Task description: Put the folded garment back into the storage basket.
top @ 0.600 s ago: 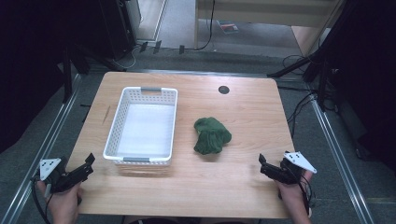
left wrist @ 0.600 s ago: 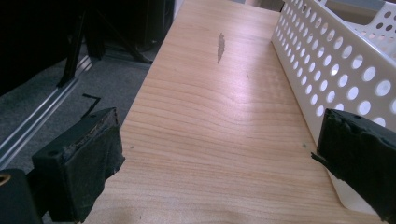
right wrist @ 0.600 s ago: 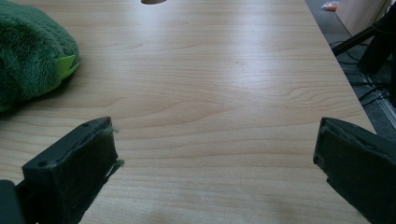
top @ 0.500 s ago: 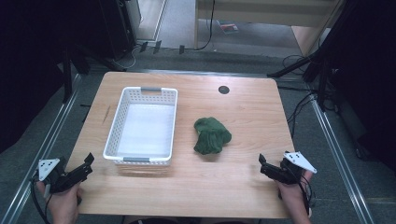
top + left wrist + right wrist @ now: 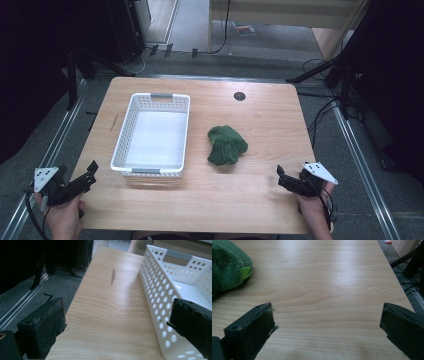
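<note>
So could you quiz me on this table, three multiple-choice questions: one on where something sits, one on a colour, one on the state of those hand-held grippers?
1. Where does the green cloth lie?
A. inside the basket
B. on the table, right of the basket
C. on the floor

2. What colour is the basket?
A. white
B. blue
C. red

3. How do the jaws of the left hand-held gripper stand?
A. shut on the cloth
B. shut on the basket rim
C. open, holding nothing

Answers:
1. B: the high view shows the cloth on the bare wood of the table, apart from the basket.
2. A: its perforated walls are white, with grey handles.
3. C: the left gripper view shows only table between the two spread jaws.
</note>
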Demonstrator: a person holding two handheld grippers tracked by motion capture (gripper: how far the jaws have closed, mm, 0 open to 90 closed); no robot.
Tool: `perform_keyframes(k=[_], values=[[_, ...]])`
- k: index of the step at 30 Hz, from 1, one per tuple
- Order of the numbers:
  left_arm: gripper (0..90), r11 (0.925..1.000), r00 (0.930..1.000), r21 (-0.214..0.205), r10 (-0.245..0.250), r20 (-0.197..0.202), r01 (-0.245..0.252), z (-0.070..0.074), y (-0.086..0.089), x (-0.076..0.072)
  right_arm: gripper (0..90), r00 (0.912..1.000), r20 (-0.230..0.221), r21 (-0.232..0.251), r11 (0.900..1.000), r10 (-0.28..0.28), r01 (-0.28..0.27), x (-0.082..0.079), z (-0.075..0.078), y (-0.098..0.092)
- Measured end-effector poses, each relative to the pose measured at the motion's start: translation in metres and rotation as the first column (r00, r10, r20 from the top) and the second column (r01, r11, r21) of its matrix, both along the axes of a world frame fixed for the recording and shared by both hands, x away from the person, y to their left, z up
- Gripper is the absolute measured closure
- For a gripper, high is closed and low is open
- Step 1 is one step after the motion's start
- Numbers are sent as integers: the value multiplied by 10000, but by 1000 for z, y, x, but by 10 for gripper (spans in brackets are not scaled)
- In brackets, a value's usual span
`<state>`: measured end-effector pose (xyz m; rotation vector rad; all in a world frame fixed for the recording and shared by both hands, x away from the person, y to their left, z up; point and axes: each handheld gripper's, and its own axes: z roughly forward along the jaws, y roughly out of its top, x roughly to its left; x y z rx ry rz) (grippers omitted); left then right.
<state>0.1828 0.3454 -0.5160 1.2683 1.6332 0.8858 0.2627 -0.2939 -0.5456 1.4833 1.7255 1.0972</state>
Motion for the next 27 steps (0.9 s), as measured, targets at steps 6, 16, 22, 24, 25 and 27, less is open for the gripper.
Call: perform_keyframes(k=[6,16,22,24,25,27], values=[[12,9992,9990,193,-364,263,359,17,-13,-2,0,10000,19,29,10000,50,-50,0,0,-1],[12,9941,9945,491,-988,359,970,42,-38,1,0,10000,-49,45,10000,16,-15,0,0,0],[12,9864,9871,650,-1540,441,1509,51,-59,6,0,10000,-70,41,10000,-4,5,1,0,0],[12,9824,9841,767,-1735,382,1702,55,-68,9,0,10000,-56,66,10000,8,-8,1,0,-1],[12,9802,9822,803,-1841,367,1808,56,-72,10,0,10000,-97,71,10000,-4,4,1,0,-1],[12,9772,9792,802,-1998,350,1966,59,-81,13,0,10000,-93,92,10000,-7,8,0,0,-1]])
